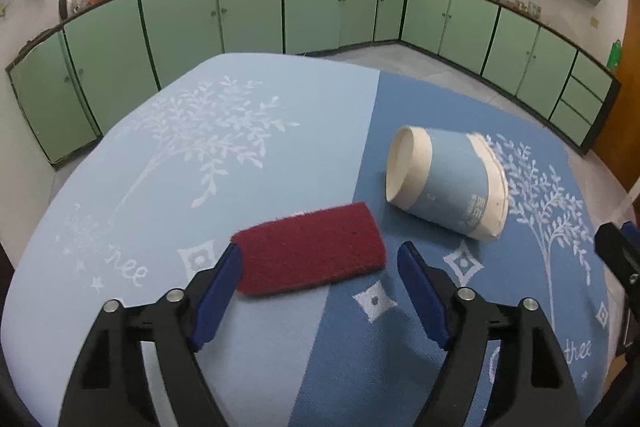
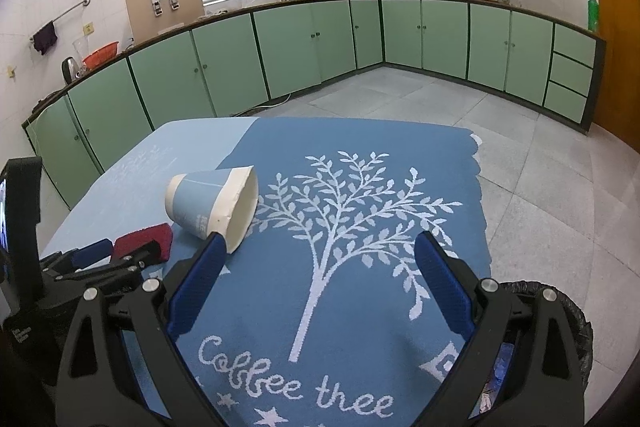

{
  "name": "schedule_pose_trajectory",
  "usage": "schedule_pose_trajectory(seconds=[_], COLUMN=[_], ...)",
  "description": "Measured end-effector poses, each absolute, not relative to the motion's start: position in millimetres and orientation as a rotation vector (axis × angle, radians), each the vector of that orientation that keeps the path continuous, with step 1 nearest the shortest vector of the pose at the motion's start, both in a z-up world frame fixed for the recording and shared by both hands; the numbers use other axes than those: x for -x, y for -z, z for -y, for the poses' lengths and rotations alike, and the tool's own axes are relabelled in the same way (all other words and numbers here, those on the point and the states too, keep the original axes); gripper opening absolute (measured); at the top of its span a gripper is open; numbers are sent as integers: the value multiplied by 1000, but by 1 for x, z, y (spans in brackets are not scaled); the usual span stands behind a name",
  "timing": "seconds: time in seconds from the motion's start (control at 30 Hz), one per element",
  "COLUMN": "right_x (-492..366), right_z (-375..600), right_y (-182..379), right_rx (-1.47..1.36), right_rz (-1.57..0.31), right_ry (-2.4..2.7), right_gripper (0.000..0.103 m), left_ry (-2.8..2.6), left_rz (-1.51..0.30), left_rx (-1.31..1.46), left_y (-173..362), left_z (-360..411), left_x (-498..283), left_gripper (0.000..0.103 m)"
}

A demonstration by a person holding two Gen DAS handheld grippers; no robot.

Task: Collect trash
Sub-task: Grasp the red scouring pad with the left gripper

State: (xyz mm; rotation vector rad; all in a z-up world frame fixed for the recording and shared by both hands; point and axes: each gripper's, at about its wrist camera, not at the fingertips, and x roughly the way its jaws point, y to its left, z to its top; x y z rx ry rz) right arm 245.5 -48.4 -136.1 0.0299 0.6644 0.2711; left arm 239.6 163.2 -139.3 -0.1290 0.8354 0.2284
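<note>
While both tools hover low over the table, the left gripper [image 1: 320, 279] has its blue-padded jaws spread wide, and nothing is pinched. The dark red rectangular scouring pad [image 1: 310, 253] lies flat on the two-tone blue tablecloth with white tree prints [image 1: 280, 147], its near left corner right against the left pad, while the right pad stands clear of it. Over on the other side, the right gripper [image 2: 320, 267] is also spread apart and empty, with the white tree print showing between its fingers. At its lower right, the rim of a bin lined with a black bag [image 2: 576, 307] peeks in beside the table. Just beyond the left finger of the right gripper, the crumpled blue-and-white paper cup [image 1: 448, 183] lies on its side on the darker half of the cloth, close to the scouring pad but apart from it. Farther back, pale green kitchen cabinets [image 2: 300, 43] run along the wall.
</note>
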Motion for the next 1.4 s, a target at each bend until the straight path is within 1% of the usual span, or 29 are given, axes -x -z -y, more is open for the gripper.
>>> schedule_pose_trajectory(seconds=[0.07,0.13,0.2,0.27,0.3,0.33,0.4,0.47,0.53,0.6,0.73,0.8,0.9,0.93,1.03,1.17,1.23,1.4], right_x=[-245,-247,-247,-248,-248,-248,-248,-248,-247,-247,-246,-246,-246,-246,-245,-246,-247,-247], right_z=[50,53,54,55,55,55,56,56,57,57,57,57,56,55,55,56,56,53], right_y=[136,137,137,138,138,138,138,138,137,137,137,137,140,140,140,141,142,140], right_rx=[-32,-38,-42,-42,-42,-43,-44,-41,-39,-38,-38,-38,-33,-27,0,1,4,37], right_rz=[-663,-663,-664,-663,-664,-665,-666,-665,-662,-661,-660,-661,-672,-674,-683,-686,-690,-690], right_ry=[-267,-264,-262,-262,-263,-263,-265,-265,-265,-265,-264,-266,-273,-274,-270,-255,-253,-256], right_gripper=[92,93,92,93,93,93,93,93,93,93,93,93,92,93,92,92,92,92], left_ry=[-231,-227,-234,-259,-274,-288,-278,-267,-257,-241,-222,-219,-230,-234,-259,-253,-259,-251], left_rz=[-843,-859,-873,-873,-867,-857,-846,-831,-819,-813,-807,-816,-836,-834,-837,-850,-862,-853], left_rx=[122,114,98,84,84,97,122,117,105,101,121,110,124,134,149,165,167,186], left_y=[141,143,145,145,144,142,141,139,137,136,134,134,135,135,138,141,142,142], left_z=[-161,-158,-155,-153,-154,-157,-161,-159,-157,-155,-159,-158,-156,-155,-154,-155,-151,-145], left_x=[-242,-246,-248,-248,-247,-245,-243,-240,-239,-238,-236,-236,-235,-233,-228,-233,-236,-237], left_gripper=[85,91,91,86,77,74,73,66,54,52,52,54,68,69,80,85,90,91])
